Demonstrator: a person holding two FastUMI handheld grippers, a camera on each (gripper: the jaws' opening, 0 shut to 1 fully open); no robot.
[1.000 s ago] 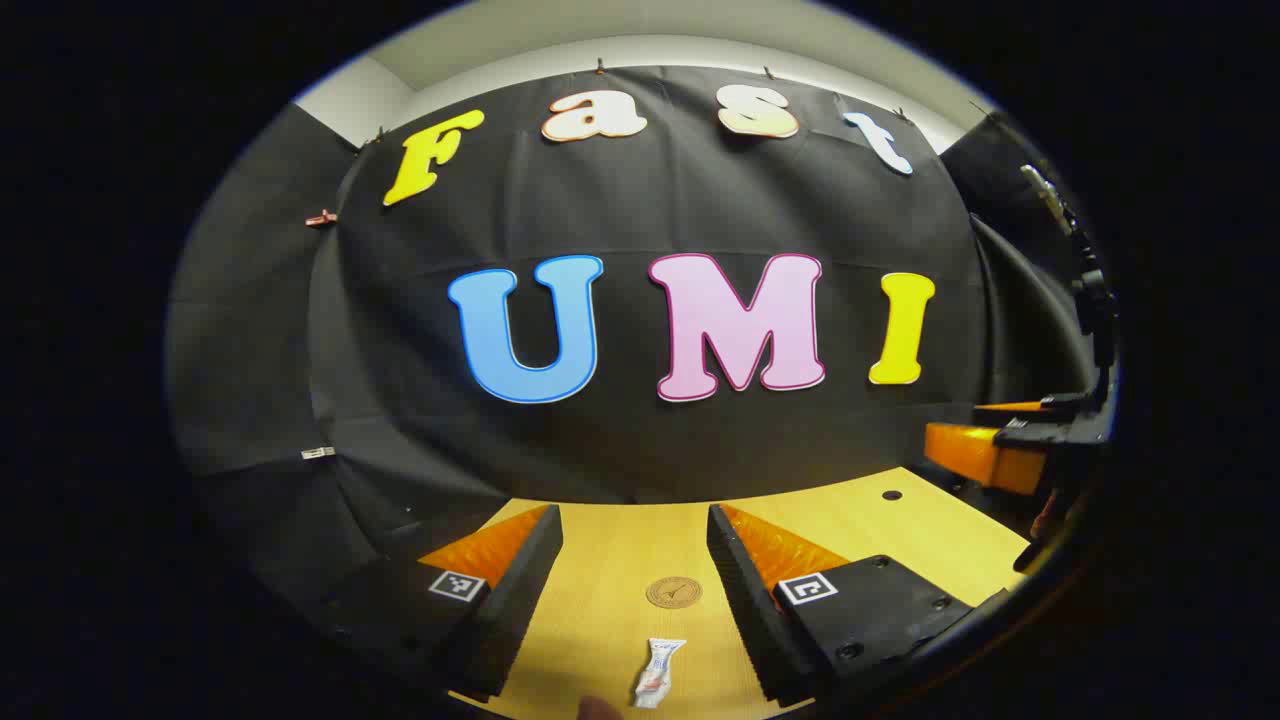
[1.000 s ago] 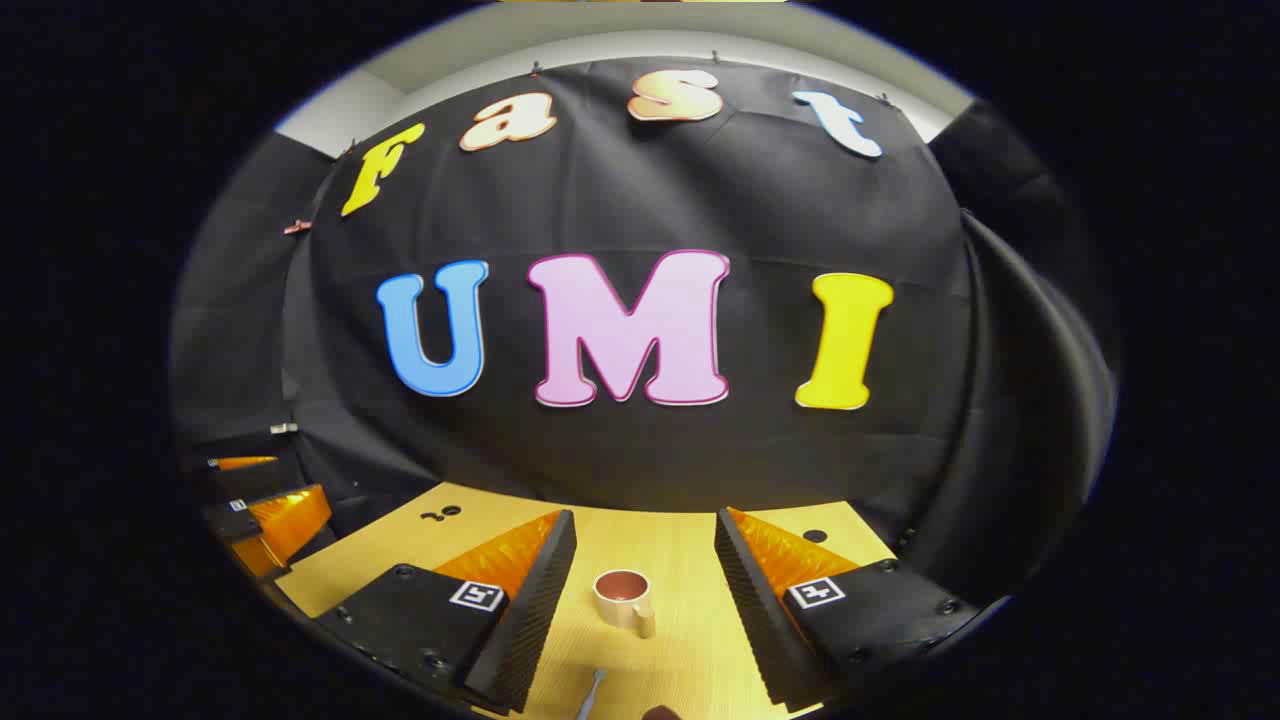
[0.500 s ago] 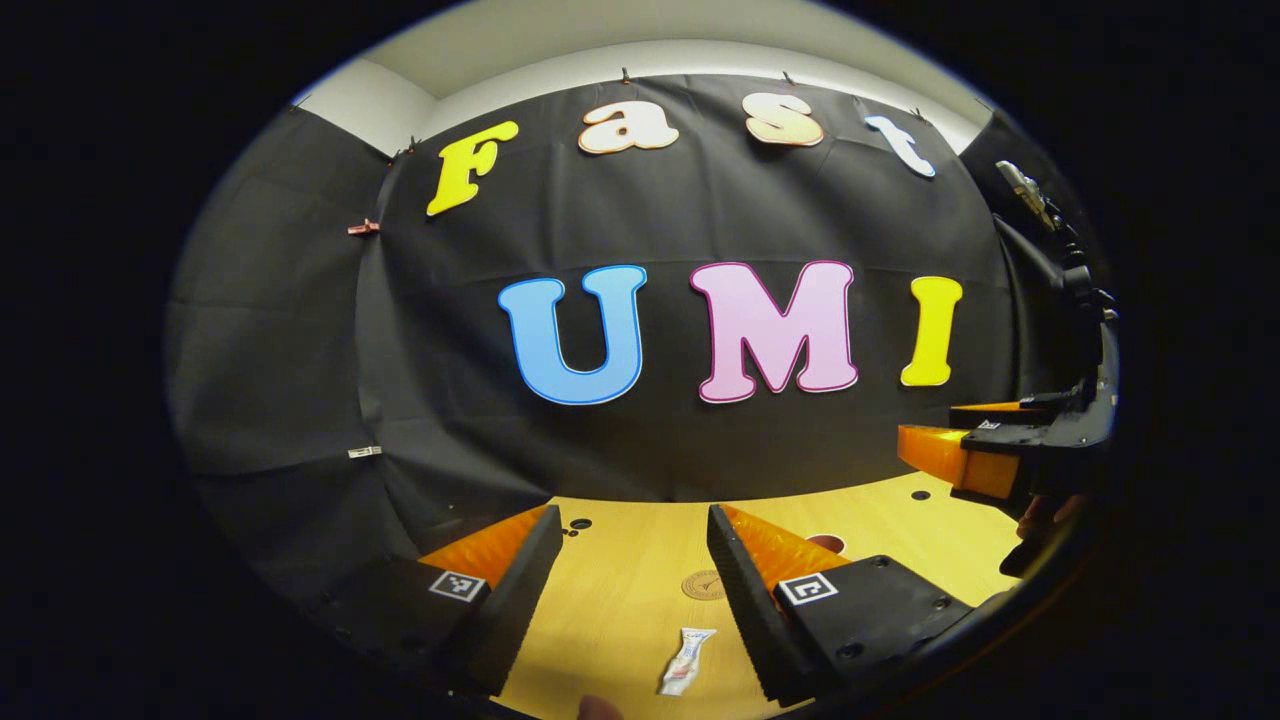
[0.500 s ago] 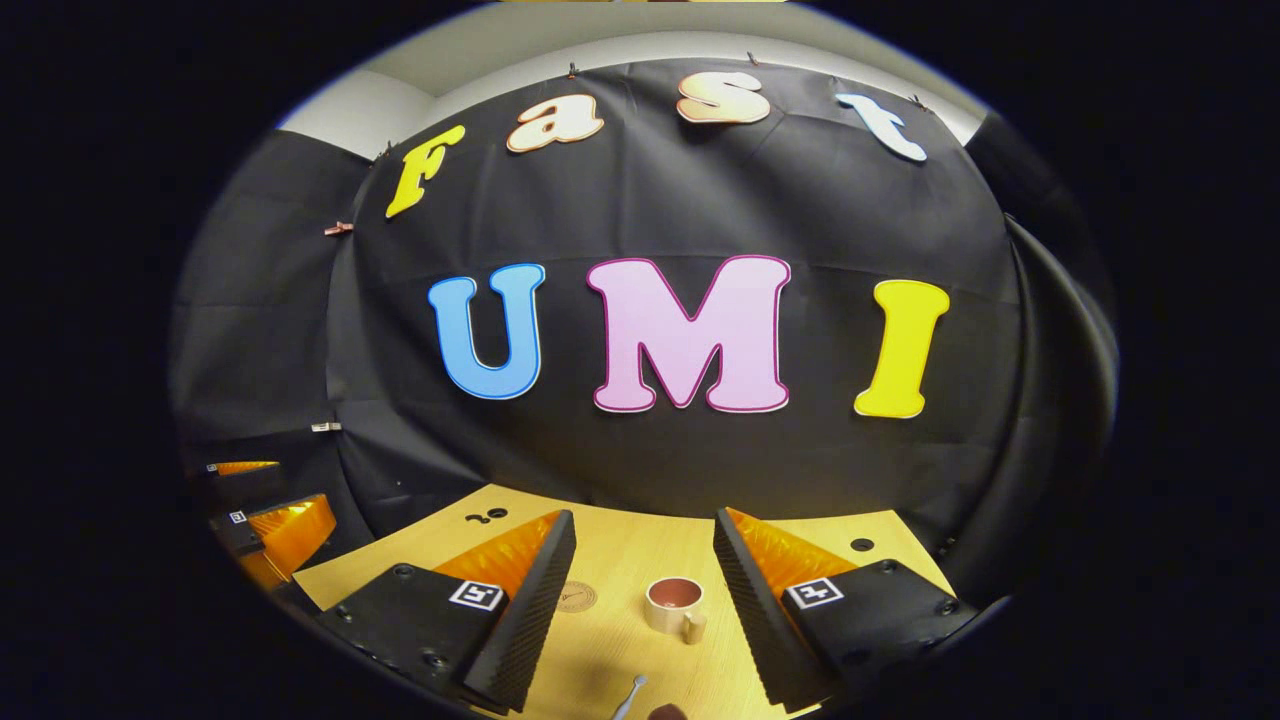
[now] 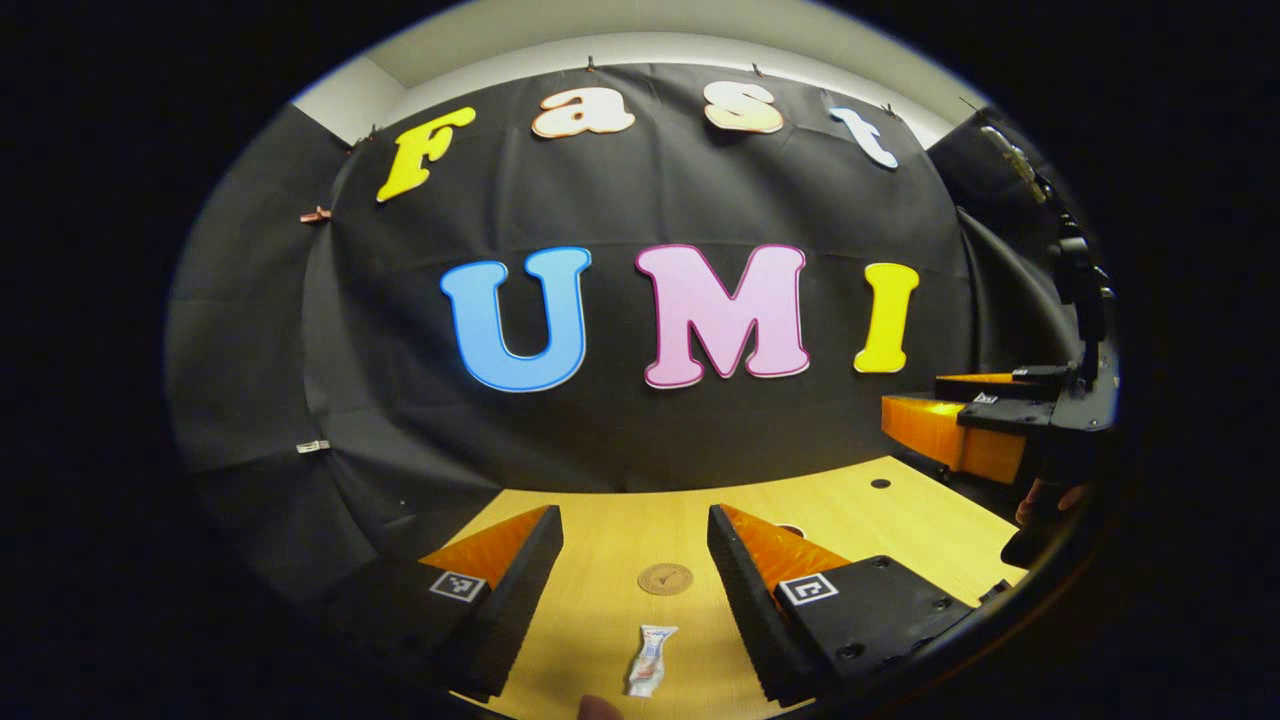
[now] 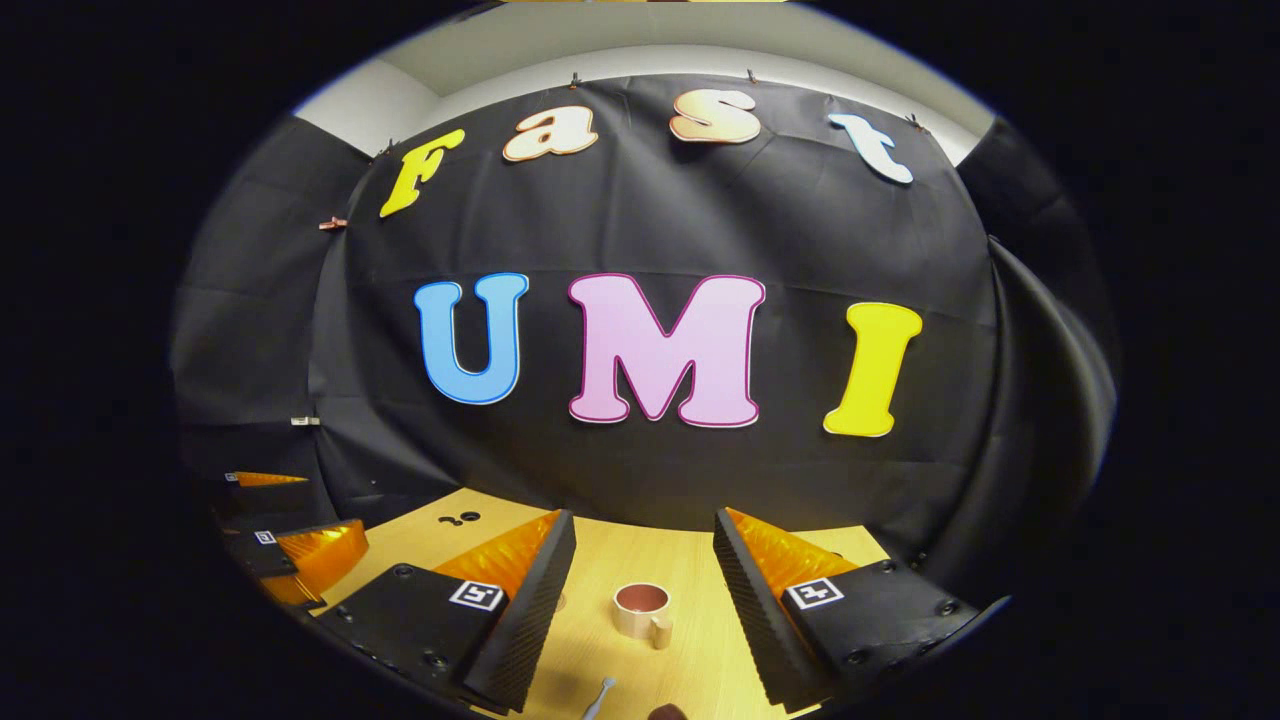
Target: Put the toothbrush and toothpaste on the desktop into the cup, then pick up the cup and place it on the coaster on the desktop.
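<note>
In the left gripper view a small white toothpaste tube (image 5: 648,660) lies on the wooden desktop (image 5: 610,540) between the open fingers of my left gripper (image 5: 634,590). Just beyond it sits a round brown coaster (image 5: 665,578). In the right gripper view a cream cup (image 6: 643,610) with a reddish inside and a handle stands upright between the open fingers of my right gripper (image 6: 645,595). The tip of a toothbrush (image 6: 598,697) lies nearer the camera. Nothing is held by either gripper.
The right gripper (image 5: 985,430) and part of a hand show at the right edge of the left gripper view. The left gripper (image 6: 290,545) shows at the left edge of the right gripper view. Small holes (image 6: 457,518) mark the desktop's far side; the black cloth wall closes it off.
Both views swung right half a second ago and have swung back left. The toothpaste, coaster, cup and toothbrush lie where they were; both grippers stay open.
</note>
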